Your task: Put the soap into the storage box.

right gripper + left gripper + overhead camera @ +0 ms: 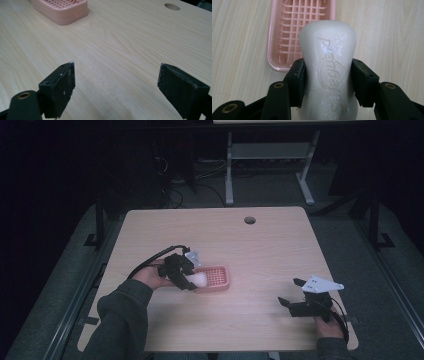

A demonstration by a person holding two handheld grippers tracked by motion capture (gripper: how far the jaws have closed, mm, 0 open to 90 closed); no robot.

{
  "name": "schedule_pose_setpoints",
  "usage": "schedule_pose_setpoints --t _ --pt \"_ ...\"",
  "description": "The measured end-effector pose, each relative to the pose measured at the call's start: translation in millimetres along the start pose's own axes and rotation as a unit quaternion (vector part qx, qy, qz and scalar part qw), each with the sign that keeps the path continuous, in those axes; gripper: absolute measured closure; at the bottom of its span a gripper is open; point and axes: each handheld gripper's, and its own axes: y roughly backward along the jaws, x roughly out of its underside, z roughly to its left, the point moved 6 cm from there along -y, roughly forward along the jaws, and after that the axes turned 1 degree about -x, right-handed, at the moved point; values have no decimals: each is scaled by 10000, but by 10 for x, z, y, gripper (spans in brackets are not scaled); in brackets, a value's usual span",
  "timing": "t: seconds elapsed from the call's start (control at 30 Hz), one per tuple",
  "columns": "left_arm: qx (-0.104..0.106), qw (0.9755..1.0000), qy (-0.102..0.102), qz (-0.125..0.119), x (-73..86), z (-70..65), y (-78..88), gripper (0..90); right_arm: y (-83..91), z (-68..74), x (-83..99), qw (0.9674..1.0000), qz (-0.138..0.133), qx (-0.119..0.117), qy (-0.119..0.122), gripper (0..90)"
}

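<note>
Fingers point(298, 82) of left gripper point(327, 82) pinch a white soap bar point(328, 65) at its waist, pads pressed on both sides; embossed lettering faces the camera. Soap held above near end of pink dish point(277, 37), a slatted tray resting on the table point(387, 37). High view: left gripper point(189, 281) at dish's left edge, soap point(198, 279) over it. Right gripper point(292, 292) well apart near table's right edge, jaws spread wide, nothing between them, bare wood below.

black grippers point(191, 283) w/ brass-ringed screws, grey top plates, black cables; dark, maybe green sleeves point(122, 320)
</note>
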Motion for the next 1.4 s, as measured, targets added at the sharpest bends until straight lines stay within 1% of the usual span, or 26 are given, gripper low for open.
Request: schedule_pose_setpoints --t 0.07,0.33,0.4,0.53,0.6,0.77,0.8,1.0,1.03,1.23,1.27,1.4 --pt "-4 10000 -18 46 -21 17 -17 493 0 0 0 10000 -4 3 -1 137" --pt "26 9999 -86 72 -121 70 -77 493 3 -8 3 10000 1 19 -29 137" --pt "61 9999 -76 37 -141 81 -90 493 5 -6 2 10000 -7 17 -27 137" --pt "66 9999 -87 10 -159 109 -114 493 5 -7 3 10000 -5 18 -27 138" --pt "56 10000 -56 14 -163 117 -126 493 5 -4 1 10000 -10 19 -44 137" --pt "37 10000 -52 -5 -188 145 -139 493 3 -1 1 10000 -10 16 -45 137" --pt "33 10000 -93 -5 -214 161 -145 493 5 -4 2 10000 -9 21 -48 137" --pt "20 9999 -155 -7 -304 182 -169 493 14 -9 7 10000 -15 25 -76 137" --pt "23 9999 -155 -42 -316 186 -178 493 16 -12 7 10000 -25 24 -66 137" --pt "51 9999 -131 -34 -339 197 -227 493 19 -12 6 10000 -35 21 -52 137" --pt "43 9999 -153 -13 -343 203 -239 493 15 -10 3 10000 -25 26 -58 137" --pt "50 9999 -104 -36 -364 225 -279 493 6 -1 -1 10000 -18 15 -44 137"
